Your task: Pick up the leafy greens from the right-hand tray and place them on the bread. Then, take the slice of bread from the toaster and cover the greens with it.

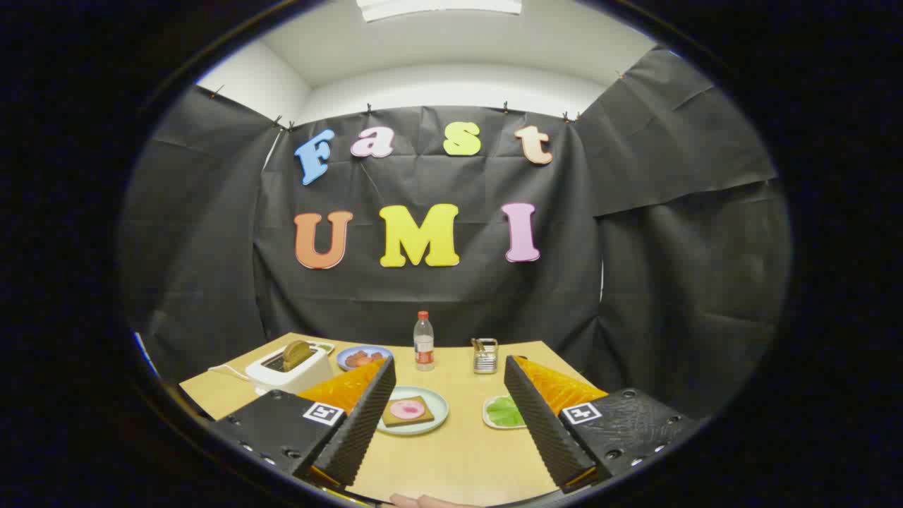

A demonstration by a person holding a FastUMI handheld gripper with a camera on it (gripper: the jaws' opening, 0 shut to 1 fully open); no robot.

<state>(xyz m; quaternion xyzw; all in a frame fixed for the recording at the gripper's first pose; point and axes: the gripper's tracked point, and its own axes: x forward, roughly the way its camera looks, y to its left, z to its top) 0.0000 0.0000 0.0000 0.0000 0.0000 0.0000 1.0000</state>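
My gripper (449, 374) is open, held above the near part of a wooden table (458, 458), with nothing between its fingers. Between the fingers and a little beyond them sits a pale green plate (434, 420) holding a slice of bread (407, 411) topped with a pink round slice. Leafy greens (505, 411) lie on a small white tray (488, 415) just inside the right finger, partly hidden by it. A white toaster (289, 368) with a bread slice (297, 353) sticking up stands beyond the left finger.
At the back of the table are a blue plate of reddish food (361, 358), a clear bottle with a red cap (423, 341) and a metal mesh holder (485, 355). Black cloth walls close the booth. A fingertip (423, 502) shows at the table's near edge.
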